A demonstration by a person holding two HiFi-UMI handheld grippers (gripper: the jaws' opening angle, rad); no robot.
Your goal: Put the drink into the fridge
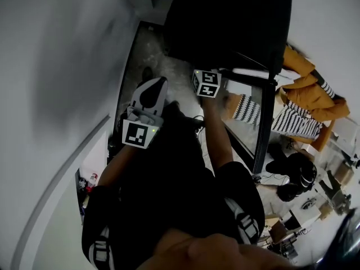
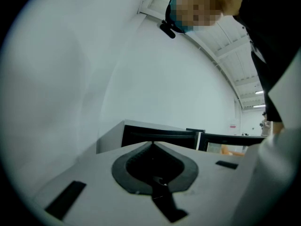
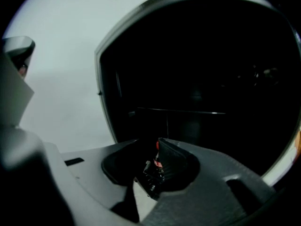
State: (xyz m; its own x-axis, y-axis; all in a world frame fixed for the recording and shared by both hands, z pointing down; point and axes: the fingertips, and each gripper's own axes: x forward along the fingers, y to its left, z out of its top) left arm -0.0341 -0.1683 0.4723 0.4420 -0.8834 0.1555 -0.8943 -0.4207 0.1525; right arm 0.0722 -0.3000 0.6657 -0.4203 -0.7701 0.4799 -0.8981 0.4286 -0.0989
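— Claws?
— Left gripper [image 2: 153, 145] clenched on nothing. Right gripper [image 3: 149, 147] partly released, empty.
— And the drink?
— Can't make it out. Both grippers face the dark fridge [image 3: 202, 69], close before it.

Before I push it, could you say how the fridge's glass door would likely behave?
The door looks like glass in a black frame: probably stiff, fairly heavy, breakable. It seems to stand open from the fridge, so a push would likely swing it.

Floor [image 1: 147, 52]: grey, speckled, I see it below my left fingers [image 1: 153, 93] | on it: black fridge [image 1: 225, 27], standing just ahead of my right fingers [image 3: 175, 161]
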